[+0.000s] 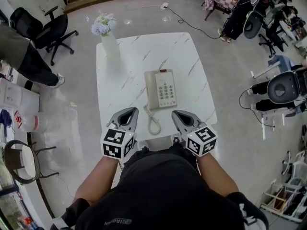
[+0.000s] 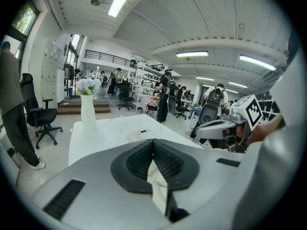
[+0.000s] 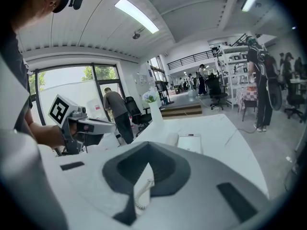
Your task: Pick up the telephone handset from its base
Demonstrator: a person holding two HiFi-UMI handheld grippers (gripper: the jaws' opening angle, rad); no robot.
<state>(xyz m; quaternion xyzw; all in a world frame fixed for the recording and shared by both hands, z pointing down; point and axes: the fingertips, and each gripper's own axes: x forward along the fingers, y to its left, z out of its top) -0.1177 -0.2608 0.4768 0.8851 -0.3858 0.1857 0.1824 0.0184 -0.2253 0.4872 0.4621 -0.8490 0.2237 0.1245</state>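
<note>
Telephone (image 1: 161, 88) sits centred on the table (image 1: 192, 56), handset (image 1: 151, 90) on its base, coiled cord (image 1: 153, 123) trailing to 6 o'clock between left tool (image 1: 132, 110) and right tool (image 1: 177, 113) — both closed, empty — vase (image 1: 109, 44) at 11 o'clock; person's torso (image 1: 158, 190) hides the near edge.

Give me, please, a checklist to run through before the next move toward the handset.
1. Handset seated on the base: ok, it lies along the base's left side.
2. Left gripper ready to grasp: not ok, its jaws are shut with nothing between them.
3. Right gripper ready to grasp: not ok, its jaws are shut too, and empty.
4. Grippers at the handset: not ok, both are short of the base.
5. Way to the handset: ok, only the coiled cord lies between the grippers and the base.
6. Vase out of the way: ok, it stands at the far left corner.
</note>
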